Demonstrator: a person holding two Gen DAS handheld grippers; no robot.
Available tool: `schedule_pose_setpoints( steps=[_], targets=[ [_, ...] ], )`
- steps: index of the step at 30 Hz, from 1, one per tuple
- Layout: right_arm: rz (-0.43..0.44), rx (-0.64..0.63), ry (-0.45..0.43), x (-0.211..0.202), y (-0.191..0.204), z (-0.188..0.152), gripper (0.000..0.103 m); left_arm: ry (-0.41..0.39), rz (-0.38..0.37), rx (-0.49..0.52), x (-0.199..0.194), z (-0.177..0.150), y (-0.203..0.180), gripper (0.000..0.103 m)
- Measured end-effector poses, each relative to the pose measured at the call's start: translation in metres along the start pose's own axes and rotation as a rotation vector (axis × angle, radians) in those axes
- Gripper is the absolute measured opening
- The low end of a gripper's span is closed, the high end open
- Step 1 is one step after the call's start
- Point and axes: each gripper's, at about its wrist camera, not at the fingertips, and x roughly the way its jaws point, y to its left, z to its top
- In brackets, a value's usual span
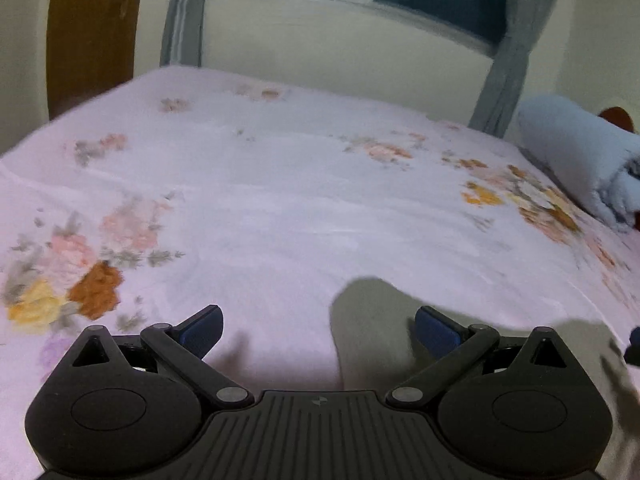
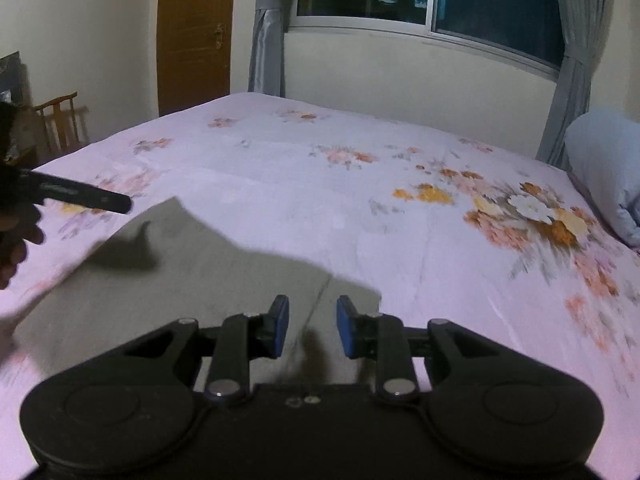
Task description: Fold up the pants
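Pants point(image 2: 200, 280) beneath right tool point(image 2: 312, 326)

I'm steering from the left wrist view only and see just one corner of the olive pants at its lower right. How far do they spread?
Observer: In the right wrist view the pants spread wide across the bedsheet, running from under the right gripper off toward the left.
Operator: Is the right gripper holding them?
Observer: No, its jaws stand open above the cloth, with a seam line showing between them.
Operator: And where does my left gripper show from there?
Observer: The left gripper shows at the far left edge, its dark finger tip over the far corner of the pants, casting a shadow on them.
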Motion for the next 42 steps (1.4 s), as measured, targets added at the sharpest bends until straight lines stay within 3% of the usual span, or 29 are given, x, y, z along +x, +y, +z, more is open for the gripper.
schedule_pose_setpoints(
  steps=[3, 6, 11, 14, 15, 17, 19, 22, 25, 26, 29, 32, 39, 42],
  targets=[
    [-0.024, -0.037, 0.039, 0.028, 0.002, 0.000, 0.018, 0.073, 0.048, -0.023, 0.033, -0.006, 0.005, 0.101],
    [-0.017, 0.011, 0.154, 0.058, -0.010, -0.020, 0.018, 0.115, 0.045, -0.051, 0.051, -0.022, 0.012, 0.103],
    [0.009, 0.137, 0.107, 0.050, -0.030, -0.037, 0.020, 0.095, 0.026, -0.089, 0.050, -0.026, 0.017, 0.103],
    [-0.032, 0.191, 0.109, 0.039, -0.046, -0.043, 0.035, 0.072, 0.039, -0.065, 0.030, -0.020, 0.018, 0.103],
    [-0.046, 0.215, 0.086, 0.026, -0.050, -0.044, 0.036, 0.042, 0.059, -0.044, 0.018, -0.017, 0.018, 0.103],
    [-0.067, 0.210, 0.020, -0.004, -0.054, -0.044, 0.037, -0.042, 0.123, 0.005, -0.012, -0.008, 0.018, 0.103],
    [-0.078, 0.203, -0.002, -0.029, -0.053, -0.046, 0.043, -0.104, 0.133, 0.002, -0.034, -0.001, 0.023, 0.103],
    [-0.043, 0.170, -0.048, -0.054, -0.037, -0.049, 0.059, -0.101, 0.117, -0.029, -0.046, 0.004, 0.026, 0.103],
    [0.035, 0.074, -0.069, -0.063, -0.004, -0.054, 0.058, -0.071, 0.088, -0.025, -0.052, -0.009, 0.021, 0.103],
    [0.035, 0.021, -0.047, -0.061, 0.008, -0.058, 0.057, -0.065, 0.074, -0.019, -0.053, -0.018, 0.019, 0.103],
    [-0.073, -0.106, 0.088, -0.039, 0.034, -0.081, 0.052, 0.011, 0.072, 0.000, -0.044, -0.046, 0.013, 0.103],
    [-0.064, -0.081, 0.157, -0.030, 0.035, -0.100, 0.052, 0.068, 0.087, -0.008, -0.033, -0.067, 0.017, 0.103],
    [-0.060, 0.024, -0.097, -0.079, 0.020, -0.073, 0.053, -0.008, 0.050, -0.052, -0.052, -0.072, 0.025, 0.103],
    [-0.101, -0.033, -0.097, -0.061, 0.027, -0.063, 0.067, -0.006, 0.084, 0.013, -0.061, -0.081, 0.014, 0.103]
  ],
)
